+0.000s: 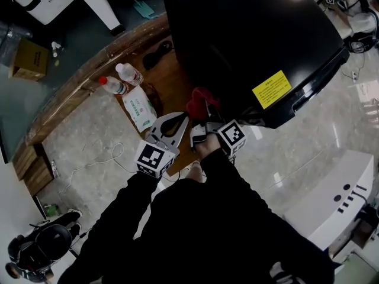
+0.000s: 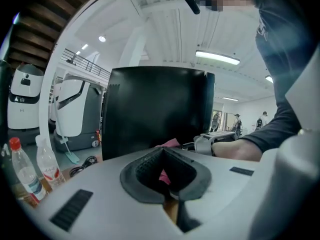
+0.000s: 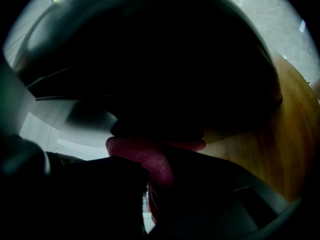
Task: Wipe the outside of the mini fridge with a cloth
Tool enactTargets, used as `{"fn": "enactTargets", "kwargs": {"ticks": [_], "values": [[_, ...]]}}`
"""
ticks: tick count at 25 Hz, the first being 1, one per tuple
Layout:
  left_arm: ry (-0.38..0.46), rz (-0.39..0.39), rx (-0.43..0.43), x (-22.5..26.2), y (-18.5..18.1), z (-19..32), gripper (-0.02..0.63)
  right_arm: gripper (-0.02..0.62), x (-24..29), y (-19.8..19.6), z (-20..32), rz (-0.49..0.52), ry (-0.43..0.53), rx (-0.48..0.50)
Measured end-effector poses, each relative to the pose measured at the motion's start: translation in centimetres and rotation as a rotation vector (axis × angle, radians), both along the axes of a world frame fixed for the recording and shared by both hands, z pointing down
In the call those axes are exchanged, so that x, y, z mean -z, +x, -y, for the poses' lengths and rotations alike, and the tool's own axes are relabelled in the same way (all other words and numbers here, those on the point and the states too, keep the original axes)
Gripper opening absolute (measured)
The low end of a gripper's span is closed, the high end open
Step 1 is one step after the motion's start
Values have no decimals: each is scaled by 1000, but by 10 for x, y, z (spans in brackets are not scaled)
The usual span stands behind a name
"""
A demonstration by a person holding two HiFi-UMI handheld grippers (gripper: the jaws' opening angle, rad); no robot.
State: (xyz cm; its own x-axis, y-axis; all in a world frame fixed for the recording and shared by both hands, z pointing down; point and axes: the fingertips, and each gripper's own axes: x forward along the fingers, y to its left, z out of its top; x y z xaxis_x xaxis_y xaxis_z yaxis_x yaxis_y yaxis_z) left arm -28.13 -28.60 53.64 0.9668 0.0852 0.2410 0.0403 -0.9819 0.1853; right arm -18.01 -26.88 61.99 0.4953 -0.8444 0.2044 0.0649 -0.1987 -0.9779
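The black fridge stands on the wooden desk and fills the space ahead of both pairs of jaws, so its near wall is within easy reach for wiping. The right gripper has its jaws clamped on the red cloth. The cloth bunches just beyond the tips and touches the fridge's lower edge. Held this way, I judge, it can be dragged along the wall. The left gripper sits just beside it, jaws closed tip to tip on nothing, probably only keeping clear. Left of the left jaws lie a pack of wipes and 2 plastic bottles. The floor is pale and glossy. The room is a bright hall with strip lights, and white machines stand beyond the desk.
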Motion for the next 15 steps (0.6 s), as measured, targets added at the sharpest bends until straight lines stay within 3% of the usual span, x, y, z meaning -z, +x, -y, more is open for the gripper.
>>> {"fn": "enactTargets", "kwargs": {"ticks": [11,15], "values": [[-39,121,-41,-91,-6,-16,6,57,-108,-1,-11,23,-185,1],[-10,175,-57,-116,-13,-21,6,57,-143,-1,-16,43,-244,-13]]}}
